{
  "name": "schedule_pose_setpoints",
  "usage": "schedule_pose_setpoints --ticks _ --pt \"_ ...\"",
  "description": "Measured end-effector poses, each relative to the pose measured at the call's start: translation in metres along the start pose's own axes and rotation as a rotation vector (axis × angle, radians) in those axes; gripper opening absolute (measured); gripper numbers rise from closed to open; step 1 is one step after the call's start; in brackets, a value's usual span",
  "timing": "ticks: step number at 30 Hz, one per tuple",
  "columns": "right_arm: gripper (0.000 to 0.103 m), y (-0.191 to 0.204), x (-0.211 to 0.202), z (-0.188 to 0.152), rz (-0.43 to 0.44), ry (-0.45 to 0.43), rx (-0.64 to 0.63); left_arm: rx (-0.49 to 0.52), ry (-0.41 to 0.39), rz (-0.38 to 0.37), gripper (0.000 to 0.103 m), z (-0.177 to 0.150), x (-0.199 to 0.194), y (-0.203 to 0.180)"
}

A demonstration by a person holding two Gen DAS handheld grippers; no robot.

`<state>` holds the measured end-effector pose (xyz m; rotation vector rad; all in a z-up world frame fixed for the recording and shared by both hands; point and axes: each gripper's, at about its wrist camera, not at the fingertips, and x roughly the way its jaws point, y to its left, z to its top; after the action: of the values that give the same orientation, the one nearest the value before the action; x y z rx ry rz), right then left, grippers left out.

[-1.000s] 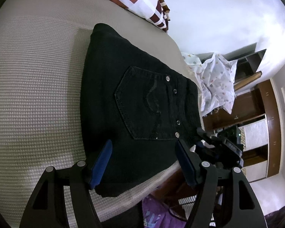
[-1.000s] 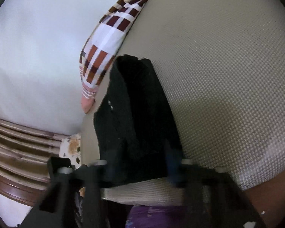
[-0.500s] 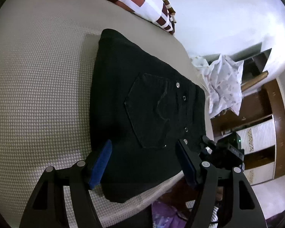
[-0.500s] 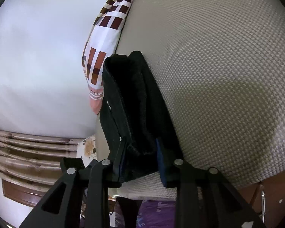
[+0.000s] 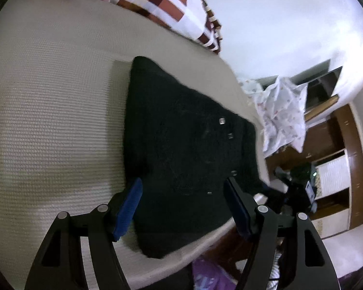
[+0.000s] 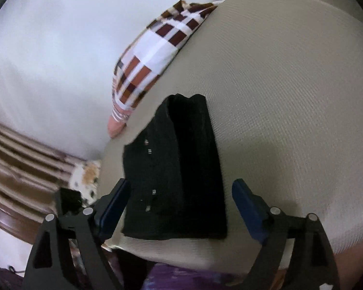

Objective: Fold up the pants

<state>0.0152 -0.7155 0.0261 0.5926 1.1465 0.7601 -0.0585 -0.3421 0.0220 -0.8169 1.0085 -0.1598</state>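
Note:
The black pants [image 5: 186, 149] lie folded into a thick rectangle on the beige bed [image 5: 48, 120], back pocket and rivets up. My left gripper [image 5: 181, 181] hovers open over their near end, blue pads [image 5: 129, 200] on either side and not pressing the cloth. In the right wrist view the same pants [image 6: 179, 178] lie near the bed's edge. The jaws of my right gripper [image 6: 180, 181] are opening; the folded stack lies between them, and both pads [image 6: 245, 205] stand clear of it. My right gripper's body [image 5: 300, 183] shows dark beyond the bed edge in the left wrist view.
A brown-and-white checked pillow [image 5: 157, 2] [image 6: 152, 58] lies at the head of the bed. A white patterned cloth [image 5: 283, 111] hangs by wooden cabinets [image 5: 336, 140] off the bed's right side. Purple fabric [image 5: 210, 275] shows below the near edge. Wooden slats [image 6: 17, 164] stand at left.
My right gripper was shut on the near edge of the folded pants; now its jaws are wide apart and the pants lie flat. The left gripper has barely moved.

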Motion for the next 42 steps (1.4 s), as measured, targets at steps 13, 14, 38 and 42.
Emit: schedule_pose_setpoints --ticks 13,14,38,42 --pt "0.085 0.002 0.048 0.012 -0.002 0.109 -0.079 0.202 0.026 0.294 0.070 0.008 0.025 -0.009" --pt "0.086 0.003 0.049 0.012 -0.002 0.114 -0.087 0.221 0.040 0.316 0.070 0.007 0.029 -0.011" --pt "0.102 0.003 0.051 0.014 0.077 0.187 -0.110 0.348 0.067 0.492 0.089 0.000 0.045 -0.023" --pt "0.102 0.004 0.051 0.013 0.075 0.183 -0.114 0.357 0.061 0.510 0.094 -0.002 0.046 -0.022"
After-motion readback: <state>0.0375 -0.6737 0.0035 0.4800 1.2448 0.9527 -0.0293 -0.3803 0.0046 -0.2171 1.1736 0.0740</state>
